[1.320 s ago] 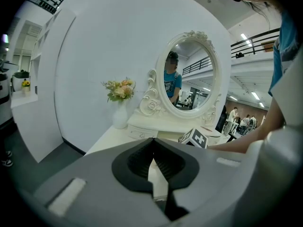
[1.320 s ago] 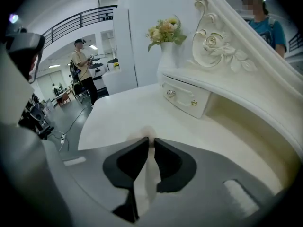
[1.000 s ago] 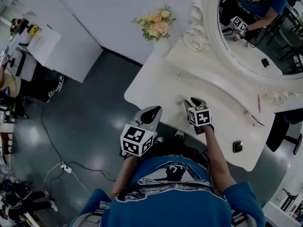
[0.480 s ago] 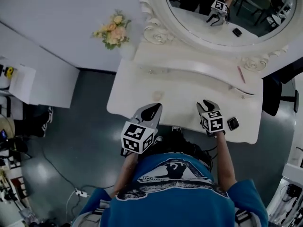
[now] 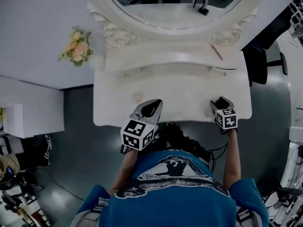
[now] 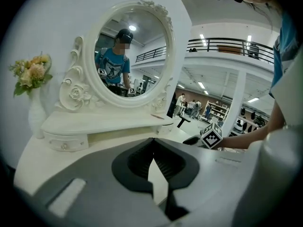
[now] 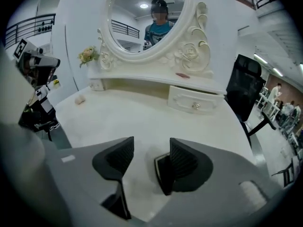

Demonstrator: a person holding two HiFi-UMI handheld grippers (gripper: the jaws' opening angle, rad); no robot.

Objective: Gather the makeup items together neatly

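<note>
A small black compact (image 7: 162,171) lies on the white dressing table (image 5: 180,93) near its front right corner. My right gripper (image 5: 221,100) (image 7: 151,143) is over it, open. Its jaws have just been opening; the compact sits between them, close against the right-hand finger (image 7: 185,162), and is hidden in the head view. A beige sponge (image 5: 137,97) (image 7: 79,99) rests front left on the table. A pink pencil (image 5: 217,52) (image 7: 182,75) (image 6: 157,116) lies on the raised shelf. My left gripper (image 5: 152,103) (image 6: 152,143) is shut and empty at the table's front edge, near the sponge.
An oval mirror (image 5: 175,4) stands at the back of the table. A vase of flowers (image 5: 77,47) (image 6: 31,74) sits off its left end. A black chair (image 5: 258,63) (image 7: 241,86) stands to the right. Small drawers (image 7: 195,100) sit under the shelf.
My right gripper has travelled right along the table's front to the compact, and its jaws have spread. The left gripper shifted along the front edge, still shut. The head view swung round.
</note>
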